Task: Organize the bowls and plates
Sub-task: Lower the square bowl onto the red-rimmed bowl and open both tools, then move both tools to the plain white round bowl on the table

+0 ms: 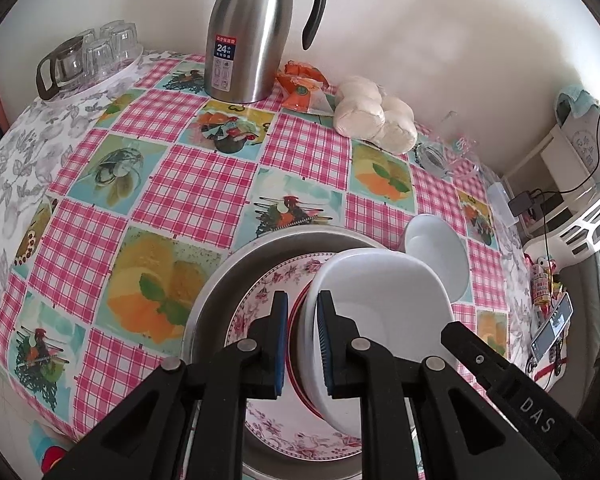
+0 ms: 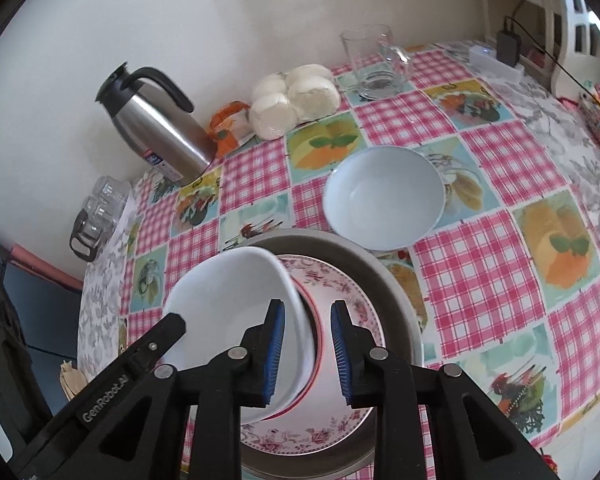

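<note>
Right wrist: white bowl's rim sits between, seemingly untouched, right claw.

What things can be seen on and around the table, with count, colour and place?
Metal basin: one, grey, near edge.
Floral plate: one, pink-white, inside basin.
White bowl: one, tilted over plate.
Pale bowl: one, light blue, behind basin.
Thermos jug: one, steel-black, by wall.
Buns: one bag, white, by wall.
Orange packets: beside jug.
Glass mug: one, clear.
Glass cups: several, far corner.
Left gripper: black-blue, across bowl rim.
Right gripper: black-blue, across opposite rim.
</note>
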Motion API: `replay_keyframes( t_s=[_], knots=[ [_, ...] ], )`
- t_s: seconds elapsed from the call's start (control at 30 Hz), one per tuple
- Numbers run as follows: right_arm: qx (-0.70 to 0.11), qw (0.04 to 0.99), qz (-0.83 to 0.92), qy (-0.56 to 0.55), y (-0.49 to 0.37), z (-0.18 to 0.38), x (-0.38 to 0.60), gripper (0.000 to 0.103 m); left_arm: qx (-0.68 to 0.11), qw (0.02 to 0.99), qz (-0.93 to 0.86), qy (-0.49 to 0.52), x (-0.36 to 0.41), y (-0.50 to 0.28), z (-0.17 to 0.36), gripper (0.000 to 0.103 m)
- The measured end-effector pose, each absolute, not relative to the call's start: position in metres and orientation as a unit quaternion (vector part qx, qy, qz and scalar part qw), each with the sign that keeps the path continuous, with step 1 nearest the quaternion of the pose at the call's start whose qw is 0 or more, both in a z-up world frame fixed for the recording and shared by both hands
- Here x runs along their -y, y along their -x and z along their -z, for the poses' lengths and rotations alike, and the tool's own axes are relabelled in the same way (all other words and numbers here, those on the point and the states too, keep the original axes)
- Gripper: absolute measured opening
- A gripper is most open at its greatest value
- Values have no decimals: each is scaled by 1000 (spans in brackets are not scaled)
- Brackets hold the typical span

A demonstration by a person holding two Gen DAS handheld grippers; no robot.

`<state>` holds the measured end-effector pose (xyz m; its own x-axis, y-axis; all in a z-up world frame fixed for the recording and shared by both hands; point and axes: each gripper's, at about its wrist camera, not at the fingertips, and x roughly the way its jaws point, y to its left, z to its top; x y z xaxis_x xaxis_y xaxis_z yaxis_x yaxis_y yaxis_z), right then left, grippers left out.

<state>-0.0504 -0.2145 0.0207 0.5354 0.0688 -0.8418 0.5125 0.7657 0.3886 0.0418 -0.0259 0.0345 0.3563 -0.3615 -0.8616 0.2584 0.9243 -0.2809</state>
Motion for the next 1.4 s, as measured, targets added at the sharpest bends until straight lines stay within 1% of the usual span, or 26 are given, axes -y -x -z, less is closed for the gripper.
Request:
replay_keyframes(
  t_s=[0.63, 0.83, 1.0, 1.03, 1.07, 1.1, 1.17, 1.2, 1.27, 1.33, 1.37, 1.4],
  knots=[
    [-472, 821, 117, -301, 47, -19, 207, 29, -529, 830, 168, 53, 20, -45, -36, 15],
    [-467, 826, 116, -293, 47, -24, 206, 29, -497, 847, 180, 61, 17, -40, -54, 15],
    [-463, 831, 117, -286, 47, -26, 206, 29, -490, 852, 173, 67, 14, -42, -58, 17],
    [-461, 832, 119, -286, 47, -26, 206, 34, -489, 852, 171, 70, 12, -42, -59, 20],
    [-460, 832, 120, -286, 48, -27, 207, 42, -489, 853, 169, 71, 11, -42, -59, 26],
    [-458, 833, 122, -285, 48, -27, 207, 45, -487, 854, 167, 73, 10, -42, -59, 29],
    [-454, 836, 127, -282, 49, -28, 208, 53, -486, 857, 157, 74, 8, -43, -60, 44],
    [-452, 836, 128, -281, 49, -28, 209, 56, -487, 857, 152, 75, 6, -43, -60, 46],
    [-448, 839, 134, -278, 50, -29, 210, 64, -492, 856, 140, 75, 3, -45, -57, 54],
    [-447, 840, 139, -274, 49, -29, 210, 67, -496, 856, 126, 73, 1, -47, -55, 58],
    [-445, 841, 140, -273, 49, -30, 210, 71, -498, 856, 120, 73, -1, -48, -54, 60],
    [-444, 842, 141, -272, 49, -29, 210, 72, -499, 856, 113, 72, -3, -49, -52, 60]
  ],
)
